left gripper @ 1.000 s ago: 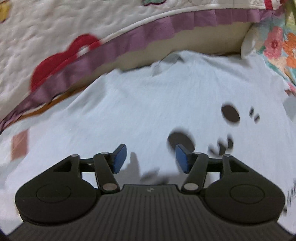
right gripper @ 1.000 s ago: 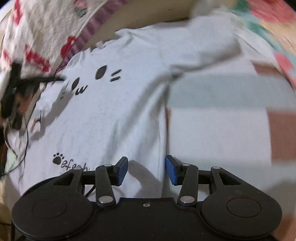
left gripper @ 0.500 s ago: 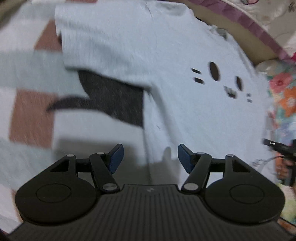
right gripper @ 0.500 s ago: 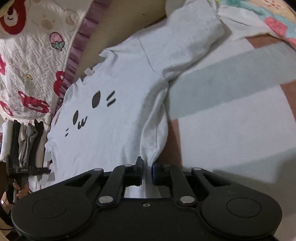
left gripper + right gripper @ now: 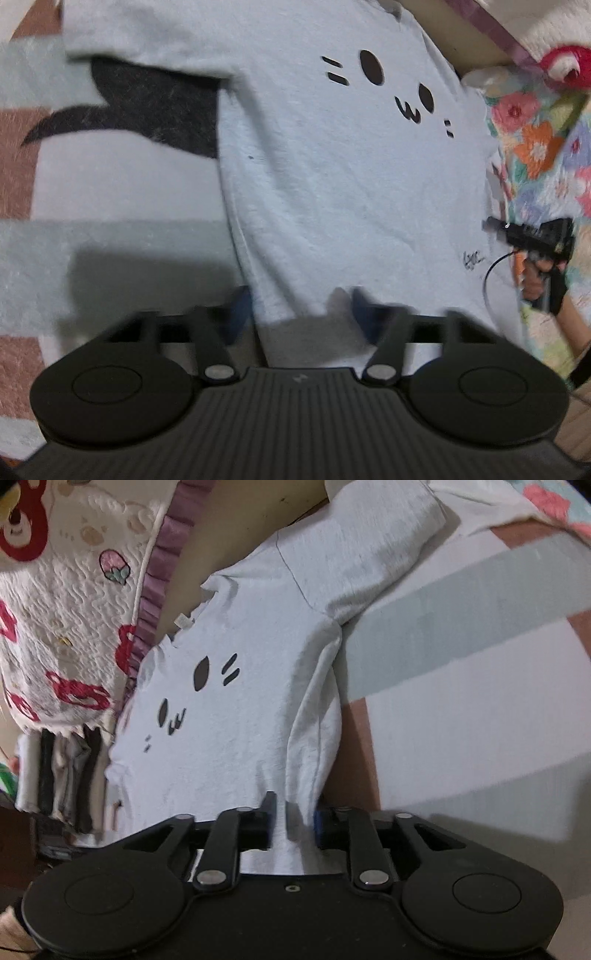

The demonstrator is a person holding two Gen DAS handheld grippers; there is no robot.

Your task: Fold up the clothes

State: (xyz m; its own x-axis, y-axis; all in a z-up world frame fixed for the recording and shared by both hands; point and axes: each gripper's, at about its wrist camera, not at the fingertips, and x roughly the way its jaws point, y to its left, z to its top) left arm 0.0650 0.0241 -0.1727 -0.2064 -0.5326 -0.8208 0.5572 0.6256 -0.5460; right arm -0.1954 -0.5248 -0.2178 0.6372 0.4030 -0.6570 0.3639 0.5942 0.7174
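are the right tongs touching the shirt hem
Touching. In the right wrist view the t-shirt hem fills the gap of the right tongs, lying against both blue pads. The jaws have just been opening, with the fabric between them.

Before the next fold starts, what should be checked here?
1. Left gripper at the hem of the T-shirt: ok; hem between jaws that have just been closing, not yet pinched.
2. Right gripper hold: cannot tell; the side edge sits between jaws that have just been opening.
3. Cat face up: ok.
4. Sleeve spread flat: ok.
5. Side edge smooth: not ok, bunched.
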